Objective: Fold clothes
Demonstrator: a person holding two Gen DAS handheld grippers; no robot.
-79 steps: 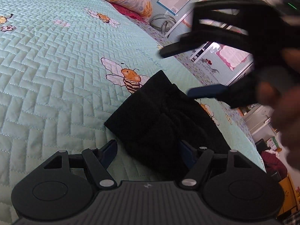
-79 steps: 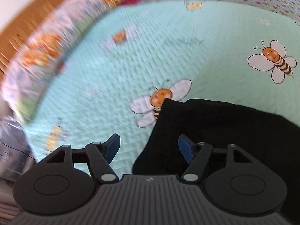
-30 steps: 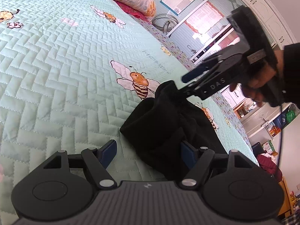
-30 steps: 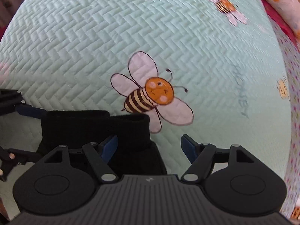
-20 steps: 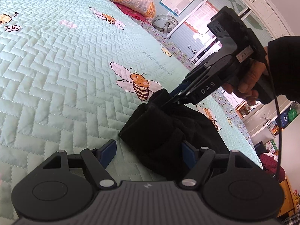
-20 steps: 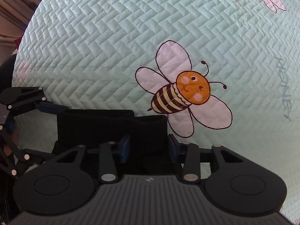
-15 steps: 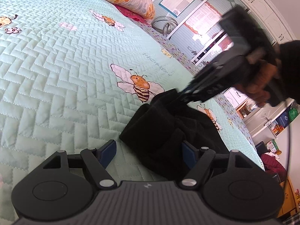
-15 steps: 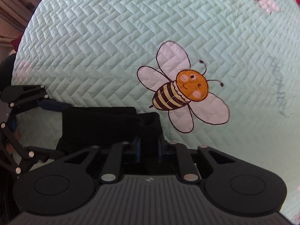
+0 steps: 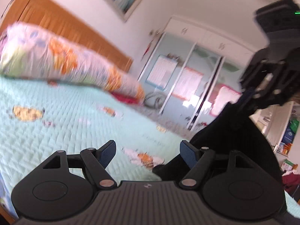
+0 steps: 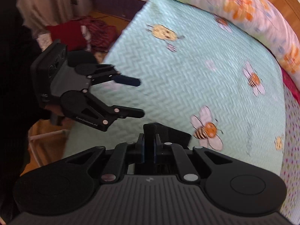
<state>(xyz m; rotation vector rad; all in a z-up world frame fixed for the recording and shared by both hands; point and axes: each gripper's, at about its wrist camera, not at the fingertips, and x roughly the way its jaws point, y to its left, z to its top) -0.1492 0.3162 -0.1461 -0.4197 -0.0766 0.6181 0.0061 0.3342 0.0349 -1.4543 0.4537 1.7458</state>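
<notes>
Pads of the right tool (image 10: 149,150) are pinched tight on a fold of the black garment (image 10: 168,134), lifting it above the bed (image 10: 187,75). Beside it, the left tool (image 9: 148,151) has its jaws wide and opening, nothing between them. A flowered pillow (image 9: 65,63) lies beyond.
</notes>
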